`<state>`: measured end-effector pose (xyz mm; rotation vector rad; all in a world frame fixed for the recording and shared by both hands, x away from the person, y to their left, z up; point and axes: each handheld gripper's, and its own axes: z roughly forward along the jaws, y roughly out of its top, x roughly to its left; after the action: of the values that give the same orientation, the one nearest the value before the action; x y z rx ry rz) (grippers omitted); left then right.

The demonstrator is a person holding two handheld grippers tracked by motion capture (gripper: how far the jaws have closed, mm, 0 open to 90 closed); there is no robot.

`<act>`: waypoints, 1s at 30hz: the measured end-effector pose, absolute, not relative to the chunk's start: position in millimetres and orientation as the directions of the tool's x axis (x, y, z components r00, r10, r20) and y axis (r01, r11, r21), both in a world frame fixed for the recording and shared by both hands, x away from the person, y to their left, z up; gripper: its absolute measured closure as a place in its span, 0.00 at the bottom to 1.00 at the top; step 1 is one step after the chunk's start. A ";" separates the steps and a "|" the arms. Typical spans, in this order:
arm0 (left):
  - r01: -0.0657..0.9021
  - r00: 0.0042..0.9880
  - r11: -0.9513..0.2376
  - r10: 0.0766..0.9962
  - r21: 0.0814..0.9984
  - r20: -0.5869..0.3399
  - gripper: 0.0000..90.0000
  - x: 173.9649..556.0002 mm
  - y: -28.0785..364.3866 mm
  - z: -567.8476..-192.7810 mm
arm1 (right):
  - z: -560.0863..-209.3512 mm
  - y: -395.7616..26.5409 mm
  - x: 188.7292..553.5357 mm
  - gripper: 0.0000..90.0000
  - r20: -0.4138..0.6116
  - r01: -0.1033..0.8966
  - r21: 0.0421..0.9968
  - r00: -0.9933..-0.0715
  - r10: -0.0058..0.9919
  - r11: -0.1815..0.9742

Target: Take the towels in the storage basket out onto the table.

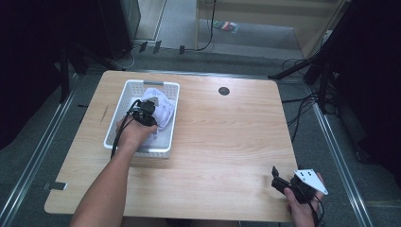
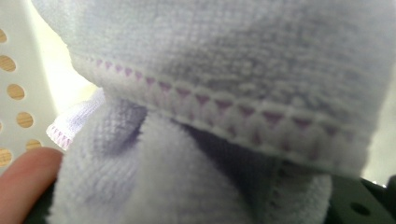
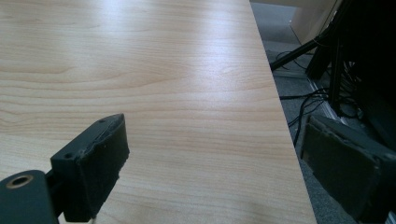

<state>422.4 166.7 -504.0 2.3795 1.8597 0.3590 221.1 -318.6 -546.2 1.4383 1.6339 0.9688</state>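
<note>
A white perforated basket [image 1: 152,83] stands on the left half of the wooden table [image 1: 227,142]. In it lies a bunched white cloth [image 1: 164,112] with a purple stitched hem [image 2: 224,105]. My left gripper [image 1: 144,111] is down inside the basket, against the cloth. The cloth hides its fingers, but a black mount [image 2: 366,201] far to the side shows the jaws standing wide. A person's finger [image 2: 23,182] and the basket wall [image 2: 18,70] are beside the cloth. My right gripper [image 1: 280,181] [image 3: 215,129] rests open near the table's front right corner, holding nothing.
A dark round grommet [image 1: 223,91] sits near the table's far edge. The table's right edge [image 3: 280,121] runs close to my right gripper. Beyond it, cables [image 3: 299,107] and black stand legs [image 1: 326,80] lie on the grey floor.
</note>
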 end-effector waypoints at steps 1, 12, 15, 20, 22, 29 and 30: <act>0.942 0.233 -0.255 0.965 0.218 0.122 0.71 422.4 167.5 -503.5 | -546.2 -318.6 221.1 0.09 -0.048 0.435 0.896 -0.096 0.994 0.086; 0.945 0.210 -0.227 0.973 0.235 0.095 0.71 421.4 171.2 -495.4 | -546.1 -318.9 221.2 0.09 -0.044 0.438 0.896 -0.092 0.995 0.081; 0.945 0.198 -0.212 0.977 0.247 0.083 0.71 420.4 175.1 -487.3 | -546.1 -318.9 221.2 0.09 -0.044 0.437 0.896 -0.093 0.995 0.081; 0.945 0.182 -0.196 0.980 0.261 0.079 0.70 418.7 182.2 -471.1 | -546.1 -318.8 221.2 0.09 -0.045 0.436 0.896 -0.093 0.995 0.082; 0.943 0.182 -0.196 0.980 0.269 0.079 0.70 417.8 184.0 -463.4 | -546.1 -318.8 221.3 0.09 -0.045 0.437 0.896 -0.092 0.995 0.081; 0.936 0.180 -0.196 0.980 0.293 0.080 0.70 415.8 187.7 -437.5 | -546.1 -318.6 221.6 0.09 -0.046 0.436 0.896 -0.090 0.995 0.081; 0.935 0.181 -0.197 0.980 0.296 0.080 0.70 415.6 188.1 -434.8 | -546.1 -318.6 221.6 0.09 -0.046 0.436 0.896 -0.090 0.995 0.081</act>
<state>415.6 188.1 -434.8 2.2691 1.8651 0.3756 221.6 -318.6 -546.1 1.4457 1.6284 0.9665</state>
